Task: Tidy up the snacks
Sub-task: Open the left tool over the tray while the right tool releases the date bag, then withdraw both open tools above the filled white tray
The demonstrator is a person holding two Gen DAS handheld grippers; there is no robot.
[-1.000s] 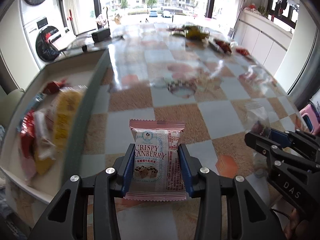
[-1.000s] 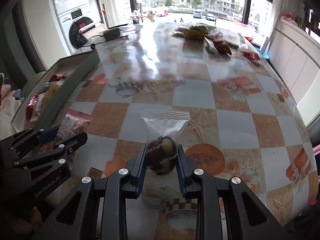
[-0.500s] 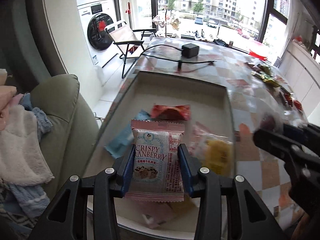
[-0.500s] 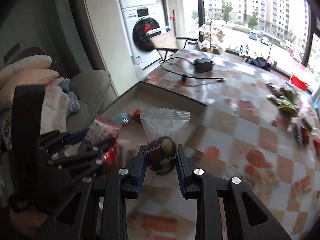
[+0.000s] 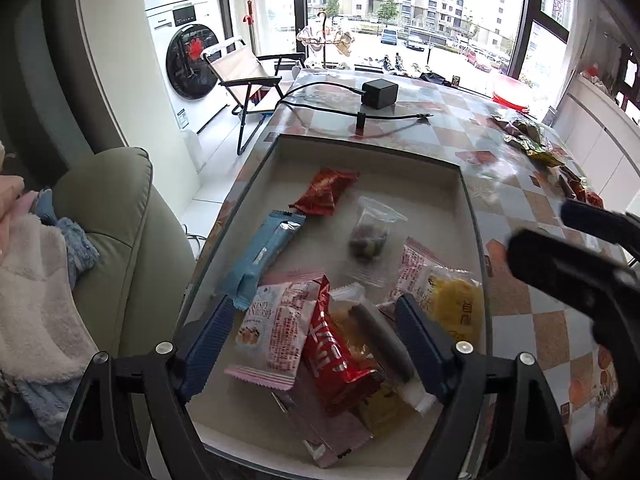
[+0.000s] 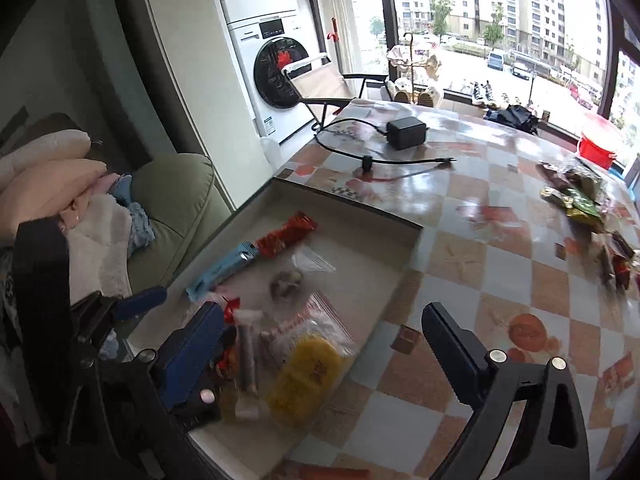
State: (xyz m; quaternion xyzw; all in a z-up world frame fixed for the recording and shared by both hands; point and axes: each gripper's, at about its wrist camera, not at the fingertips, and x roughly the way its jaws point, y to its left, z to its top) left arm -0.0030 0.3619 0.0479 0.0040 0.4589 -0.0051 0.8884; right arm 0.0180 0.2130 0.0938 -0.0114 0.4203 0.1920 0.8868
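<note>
A shallow beige box [image 5: 360, 148] [image 6: 348, 200] at the table's left edge holds several snack packs. My left gripper [image 5: 314, 316] hovers over its near end, jaws opening, pads clear of the pink-and-white cranberry pack [image 5: 276, 332] lying loose below them. My right gripper [image 6: 320, 328] stands over the box's right rim, jaws opening wide, nothing between them. The clear bag with dark sweets [image 5: 368, 236] [image 6: 288, 280] lies in the middle of the box. The right gripper [image 5: 580, 248] shows at the left wrist view's right edge, and the left gripper [image 6: 132, 304] at the right wrist view's left.
Also in the box are a blue wrapper [image 5: 260, 256], a red pack [image 5: 326, 192] and a yellow snack [image 6: 304, 372]. More snacks [image 5: 532, 140] [image 6: 576, 196] lie on the checked table at far right. A black adapter [image 6: 406, 132] with cable sits behind the box. A green sofa [image 5: 112, 240] is left.
Both grippers swung left from over the table to over the box, then opened. The cranberry pack and the clear bag left the jaws and now lie in the box.
</note>
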